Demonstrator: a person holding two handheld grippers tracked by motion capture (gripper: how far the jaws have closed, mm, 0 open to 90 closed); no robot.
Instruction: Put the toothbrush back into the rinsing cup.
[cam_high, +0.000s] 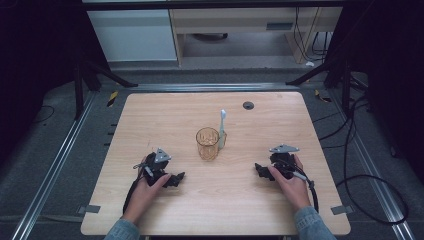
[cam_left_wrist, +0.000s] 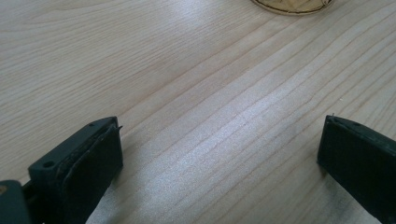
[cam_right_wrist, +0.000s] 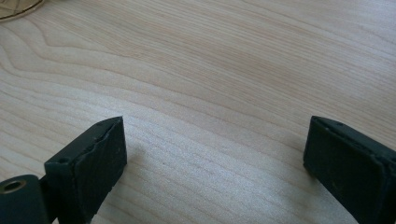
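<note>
Both grippers rest low on the light wooden table (cam_high: 150, 120), the left gripper (cam_high: 175, 179) and right gripper (cam_high: 261, 171) each with jaws spread wide on nothing, bare wood between and ahead of them. Between the two and a little beyond stands an amber glass cup (cam_high: 207, 143), well apart from either. A pale toothbrush (cam_high: 222, 129) stands upright in it, leaning on the rim nearer the right gripper.

The right tool (cam_right_wrist: 215, 154) hangs low over the bare wooden counter (cam_right_wrist: 224, 70), jaws wide apart; an amber cup's rim (cam_right_wrist: 16, 8) shows top left.
</note>
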